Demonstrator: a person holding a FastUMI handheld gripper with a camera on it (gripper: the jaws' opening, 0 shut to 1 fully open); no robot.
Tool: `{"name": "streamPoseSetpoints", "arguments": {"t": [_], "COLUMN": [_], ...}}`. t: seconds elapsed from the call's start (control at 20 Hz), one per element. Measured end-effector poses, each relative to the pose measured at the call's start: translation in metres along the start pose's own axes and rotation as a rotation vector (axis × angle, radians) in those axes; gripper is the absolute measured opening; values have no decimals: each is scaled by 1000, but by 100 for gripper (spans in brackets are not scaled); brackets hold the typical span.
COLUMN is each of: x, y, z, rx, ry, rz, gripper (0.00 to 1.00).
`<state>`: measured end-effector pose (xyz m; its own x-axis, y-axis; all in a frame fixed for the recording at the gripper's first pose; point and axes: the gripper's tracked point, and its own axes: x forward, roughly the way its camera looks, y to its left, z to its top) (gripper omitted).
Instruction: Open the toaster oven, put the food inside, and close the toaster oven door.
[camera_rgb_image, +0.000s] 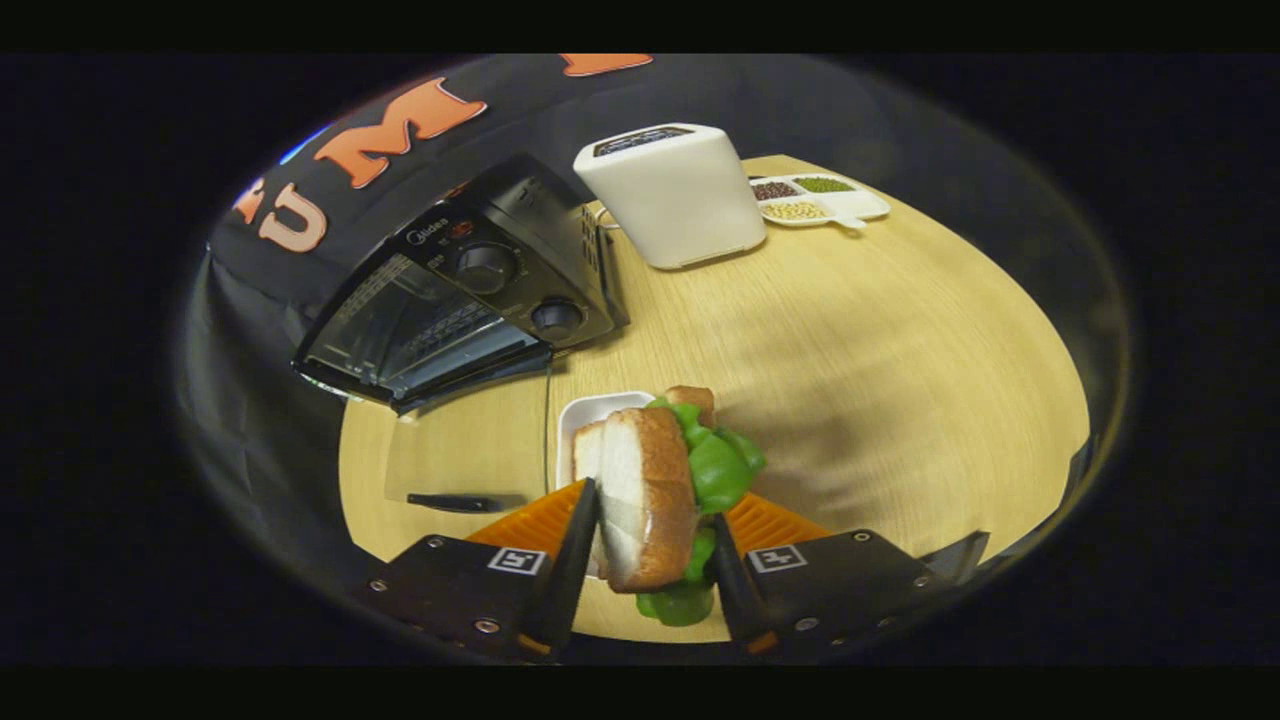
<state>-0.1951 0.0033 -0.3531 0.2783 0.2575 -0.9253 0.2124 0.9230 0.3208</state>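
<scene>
the sandwich (650, 490) covers most of the small white plate (590, 412) behind it, and the fingers of the tool (648, 560) pressed on its two sides hide where its lower slices end. the far compartments of the divided dish (820, 205) sit partly behind the white toaster (675, 195). the interior of the toaster oven (450, 300) is too dark to make out through its glass.

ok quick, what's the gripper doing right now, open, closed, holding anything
Gripper: shut on the sandwich, one finger pressing each side, held above the plate.
</scene>
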Motion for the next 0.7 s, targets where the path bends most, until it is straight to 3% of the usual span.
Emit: {"name": "streamPoseSetpoints", "arguments": {"t": [0.05, 0.1, 0.25, 0.5, 0.7], "x": [-1, -2, -9, -40, -50], "y": [6, 8, 11, 34, 82], "z": [3, 4, 8, 41, 60], "rx": [19, 29, 18, 24, 32], "ry": [1, 0, -15, -117, -185], "rz": [23, 32, 21, 47, 138], "gripper": [55, 44, 34, 33, 33]}}
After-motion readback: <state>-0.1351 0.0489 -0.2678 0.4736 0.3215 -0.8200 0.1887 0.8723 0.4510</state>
